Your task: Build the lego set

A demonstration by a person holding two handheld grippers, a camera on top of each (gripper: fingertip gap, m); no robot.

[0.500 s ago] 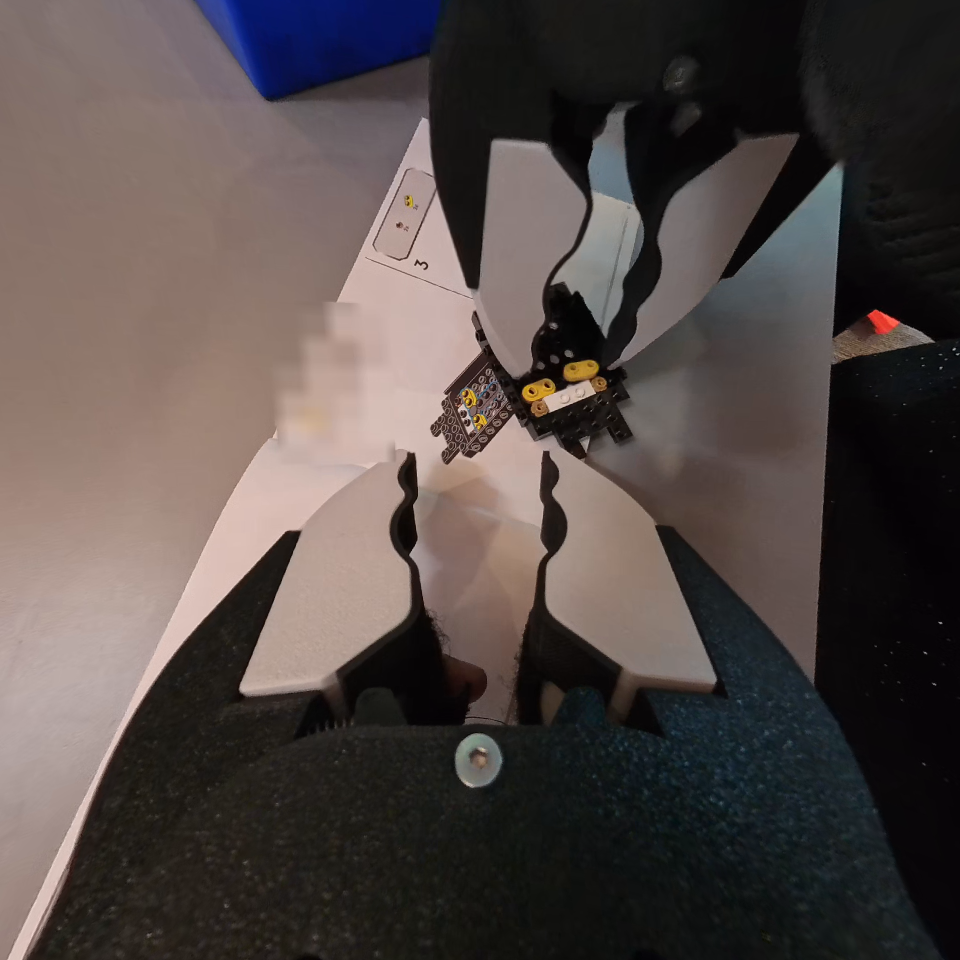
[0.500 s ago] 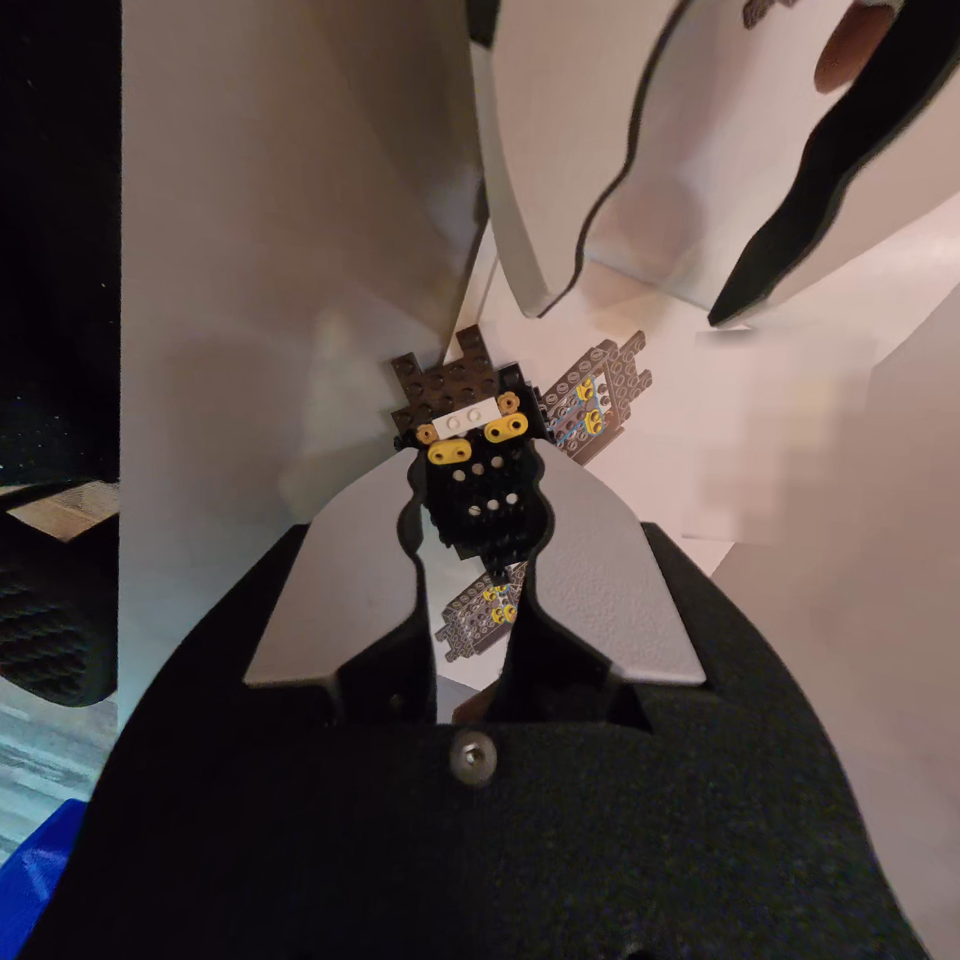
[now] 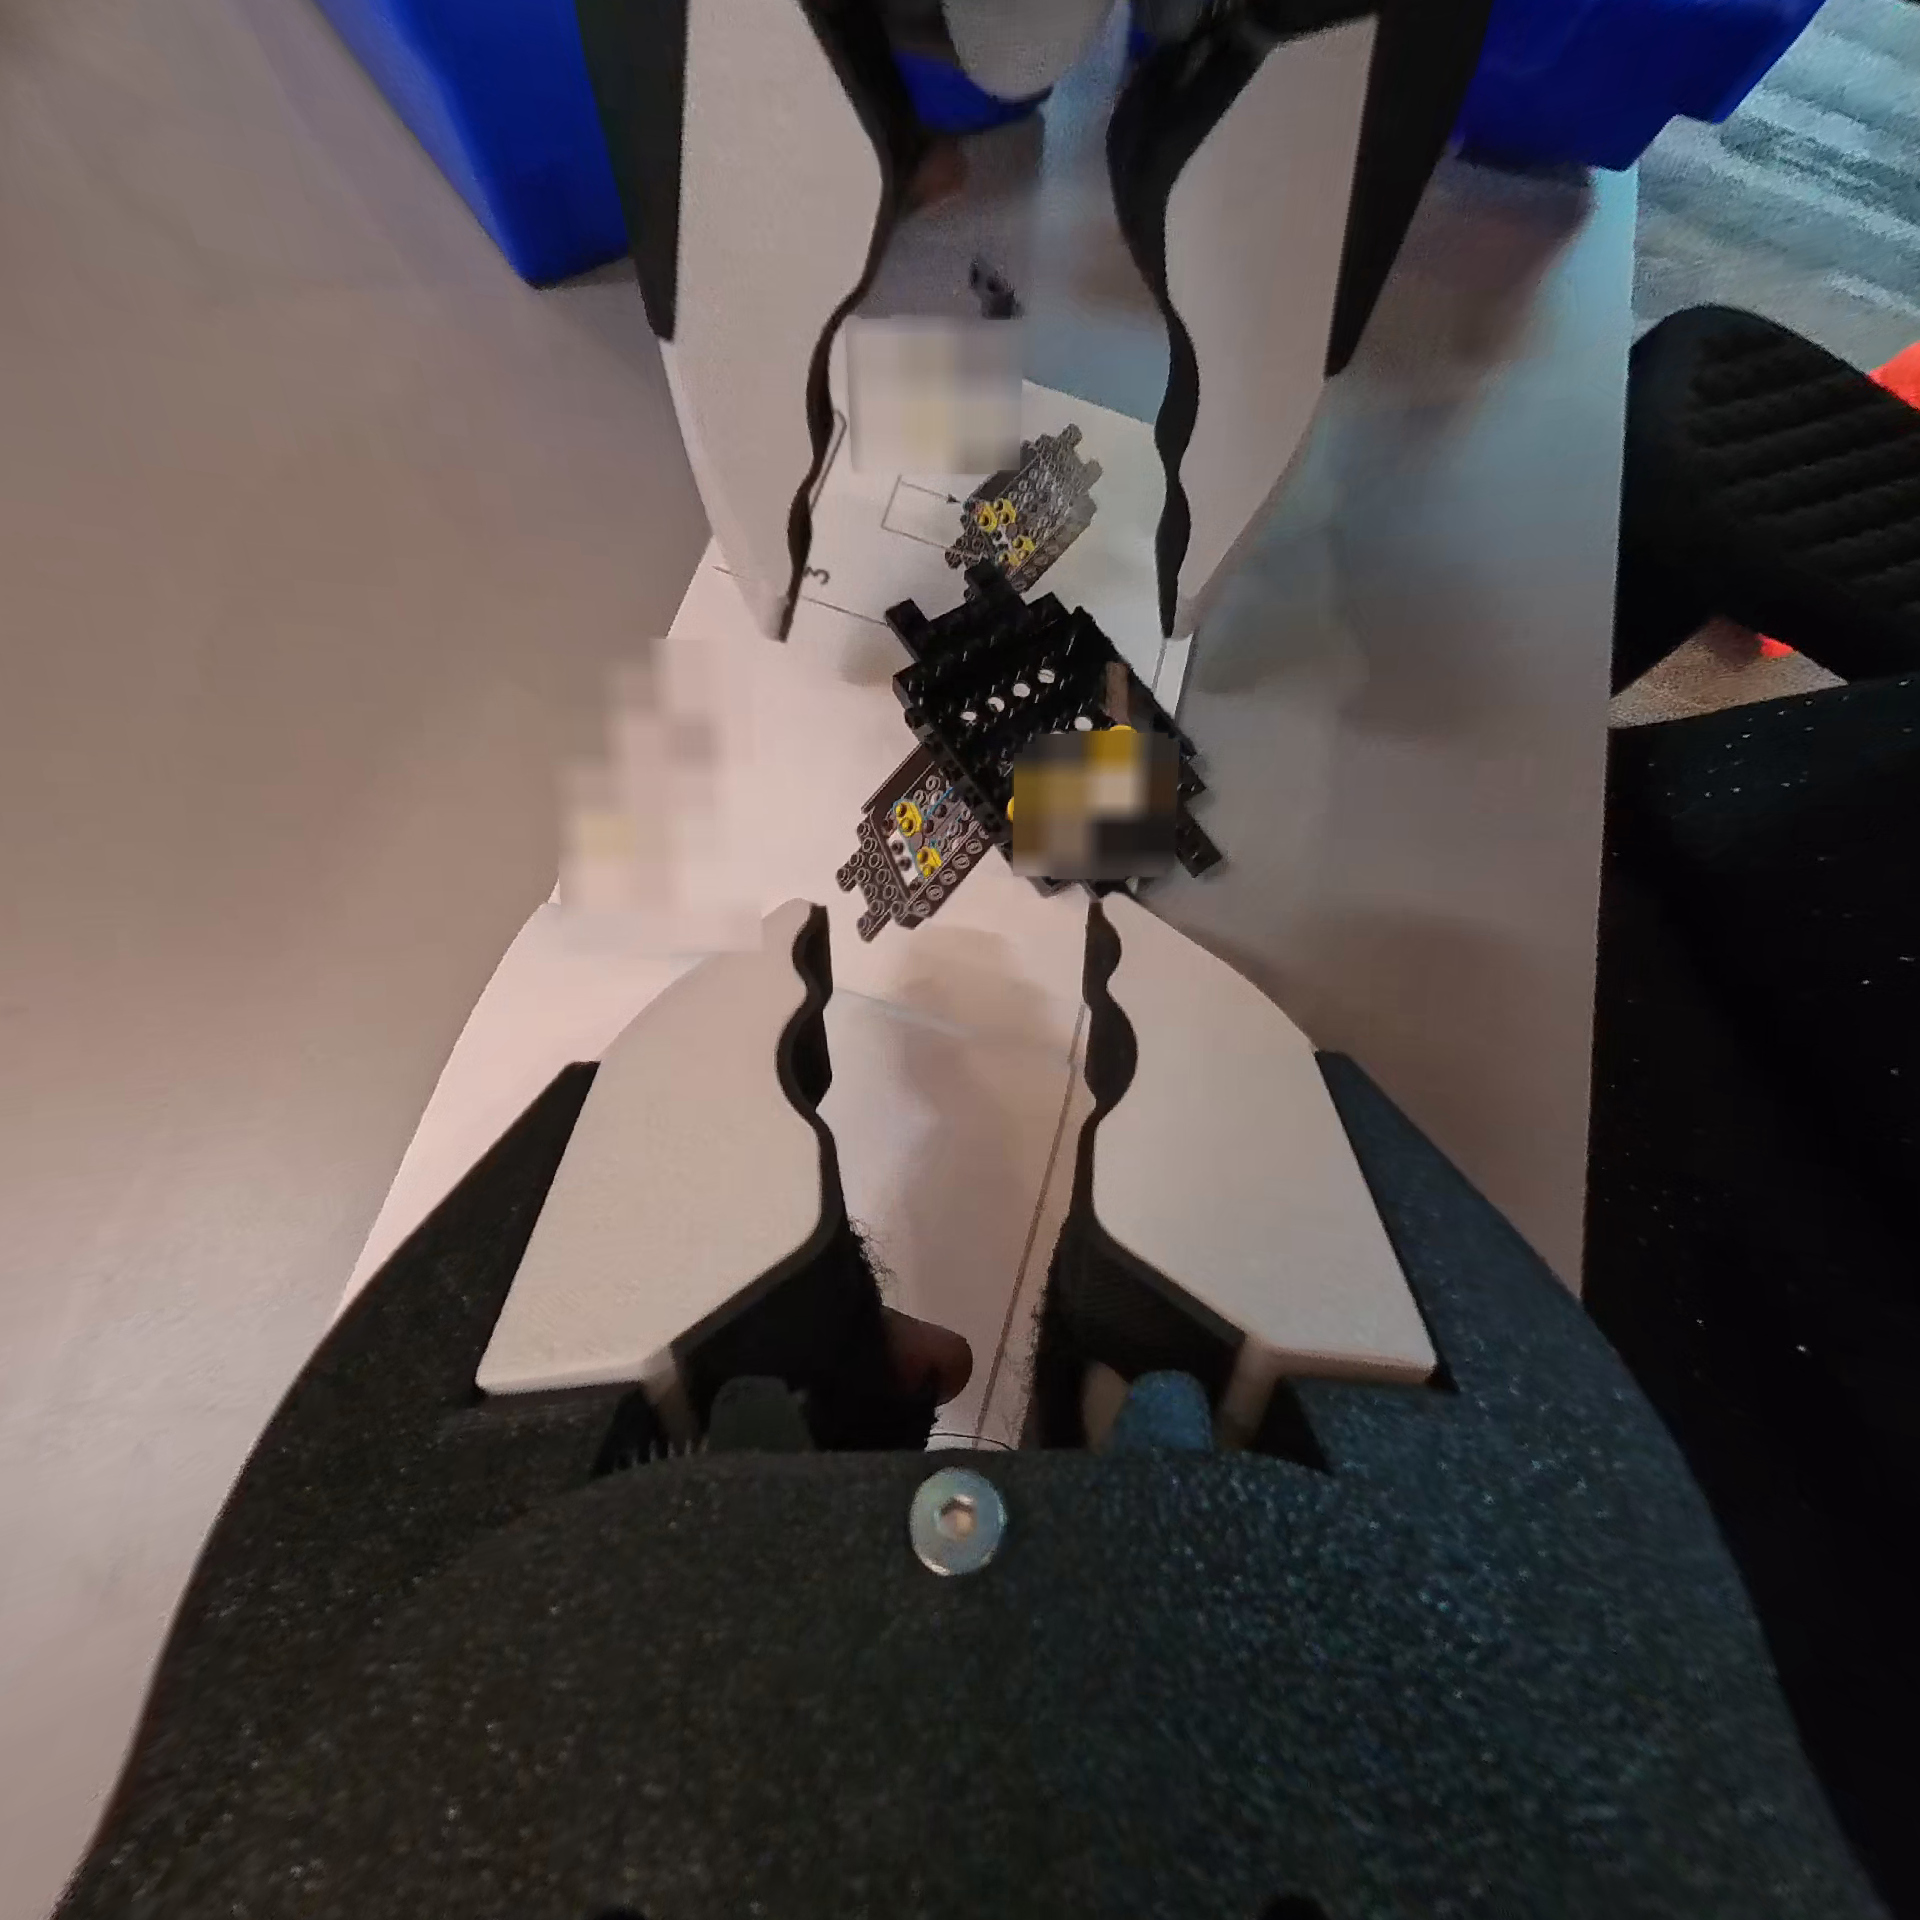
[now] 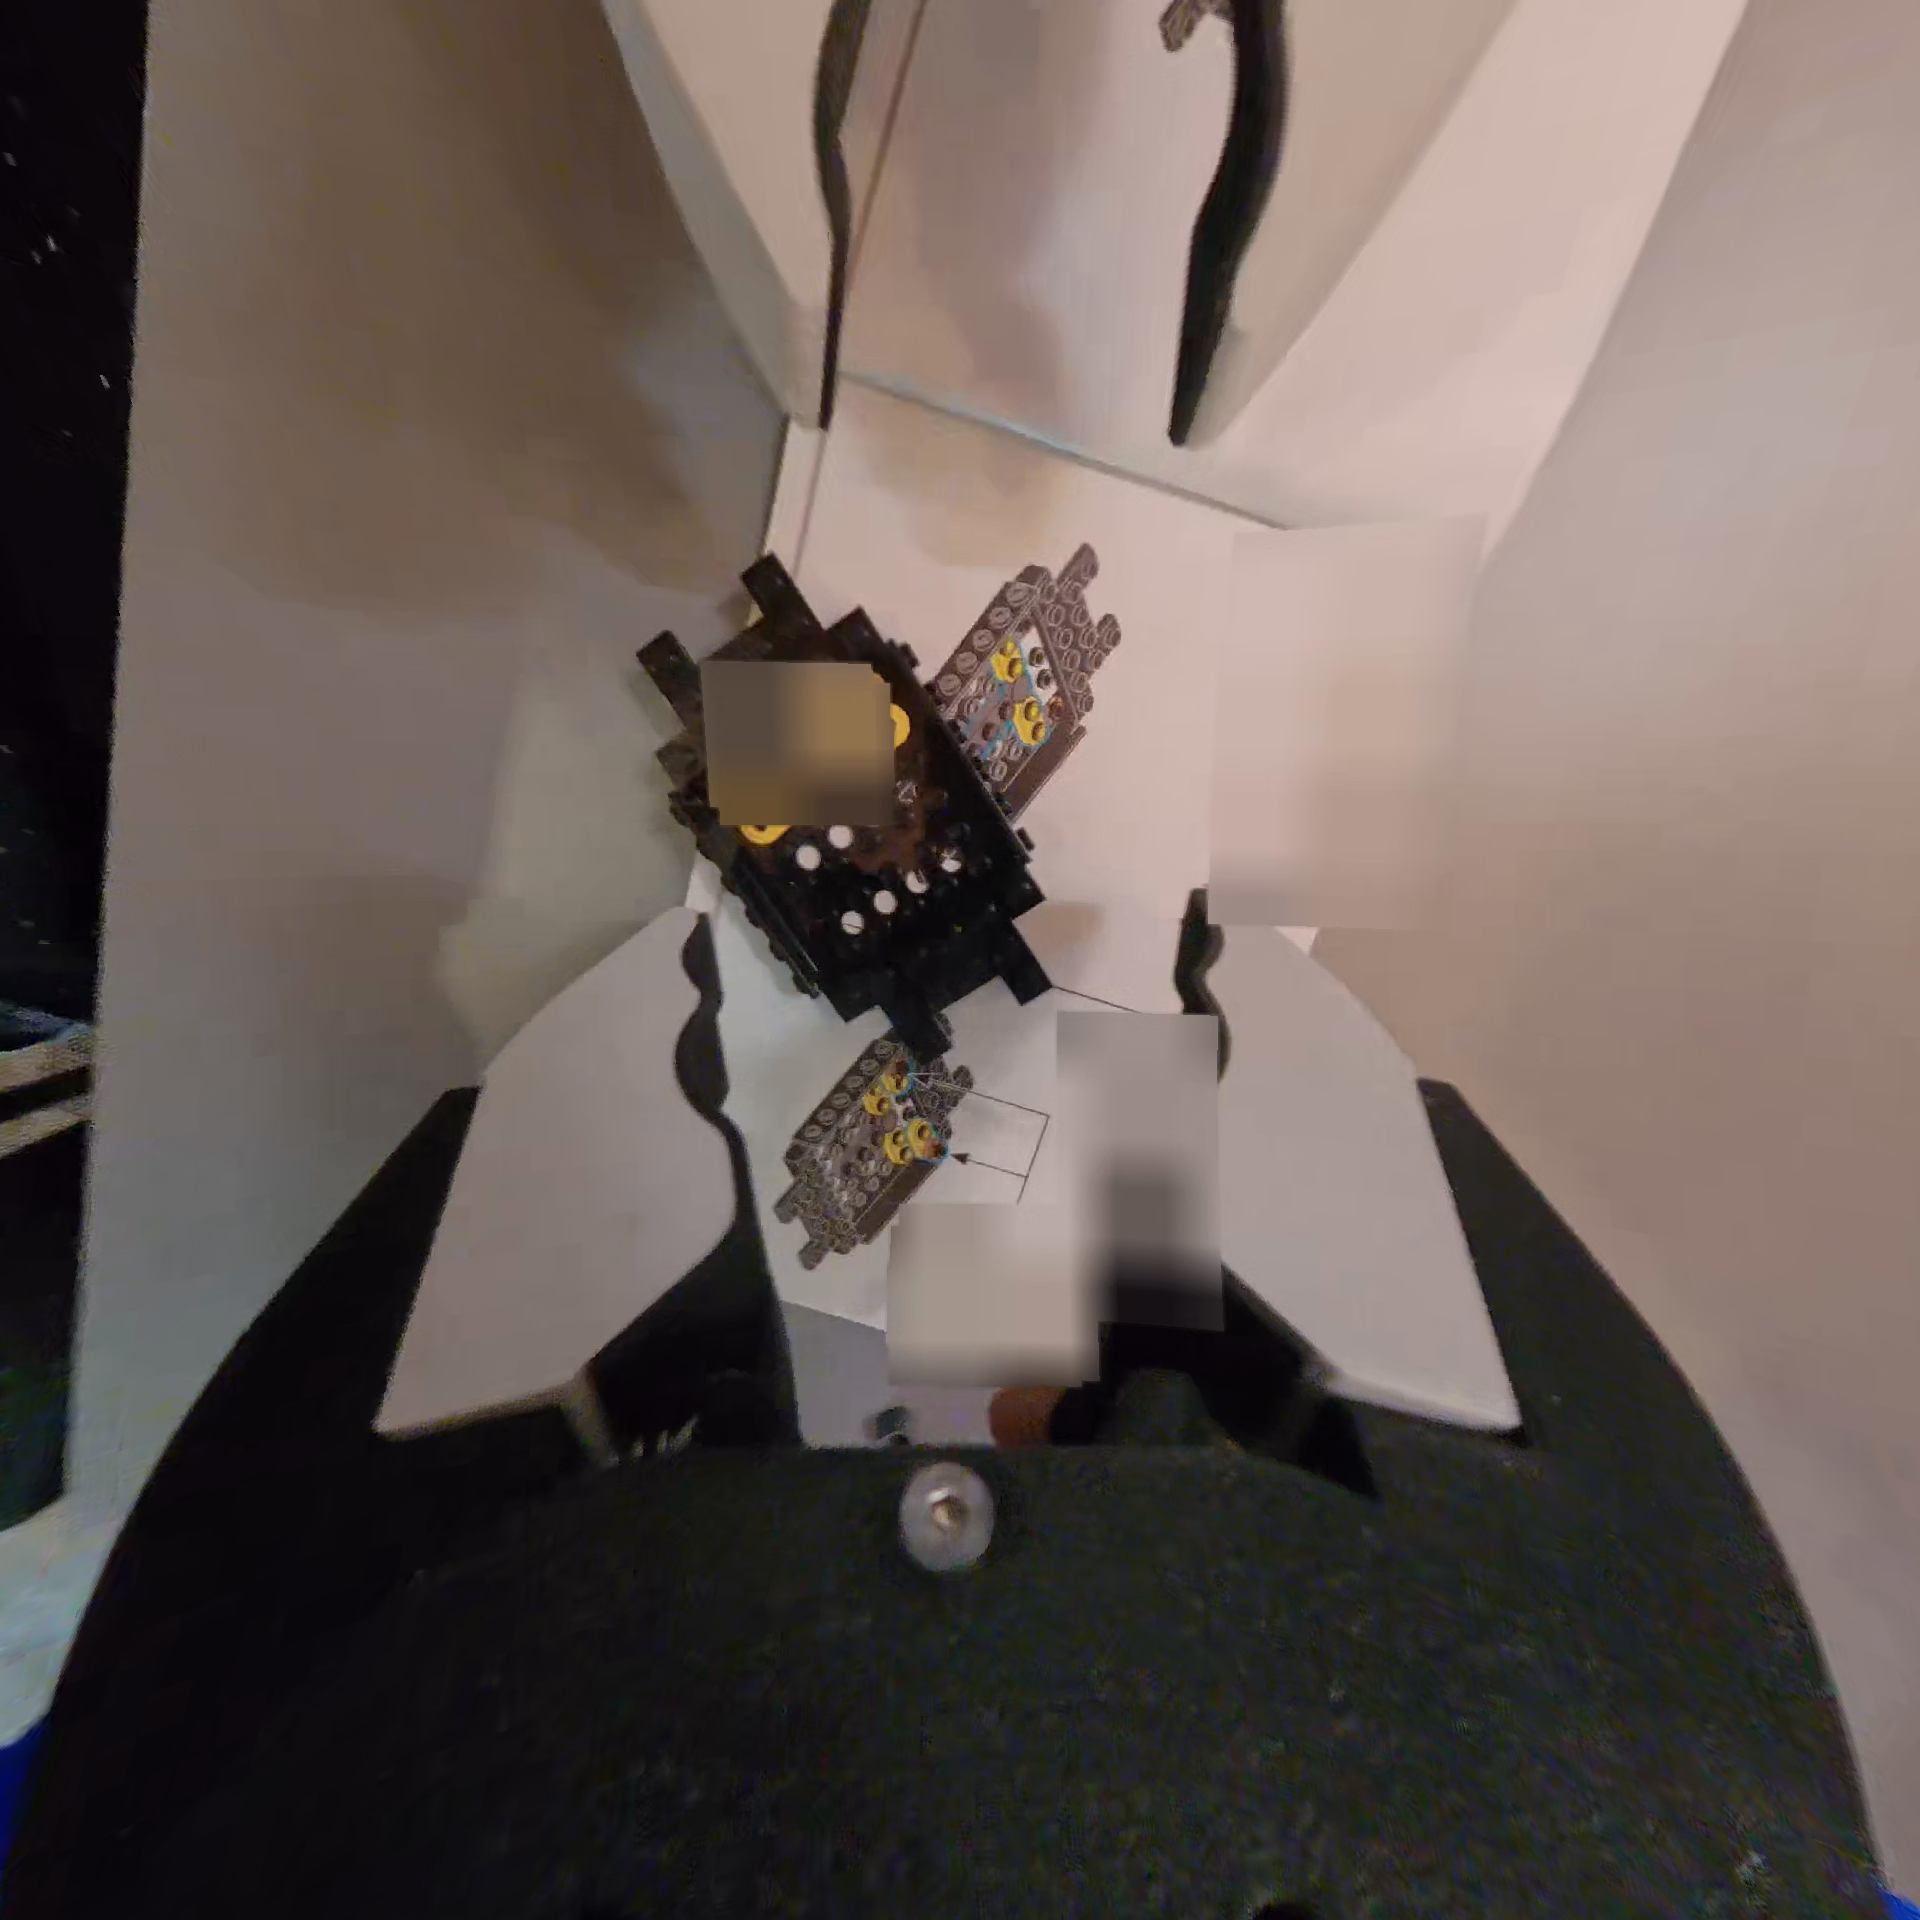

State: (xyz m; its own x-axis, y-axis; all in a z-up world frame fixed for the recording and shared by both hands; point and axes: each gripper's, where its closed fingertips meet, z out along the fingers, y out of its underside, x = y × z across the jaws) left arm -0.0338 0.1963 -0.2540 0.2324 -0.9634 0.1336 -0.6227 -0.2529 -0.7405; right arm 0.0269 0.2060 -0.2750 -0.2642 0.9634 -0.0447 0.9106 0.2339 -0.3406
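Since the earlier frame, your right gripper (image 4: pixel 945 935) has spread wide and released the black brick model (image 3: pixel 1023 717), now lying on the instruction sheet (image 3: pixel 769 790). Your left gripper (image 3: pixel 951 925) hovers parted, empty; a careless sweep could knock it.

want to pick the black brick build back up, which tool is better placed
Probably right: the right tool stands wide open with the black brick build reaching between its tips. The left tool is narrower, the build lying ahead.

Black brick assembly (image 3: pixel 1023 717) between facing grippers, bare paper sheet (image 3: pixel 727 1039) around it.
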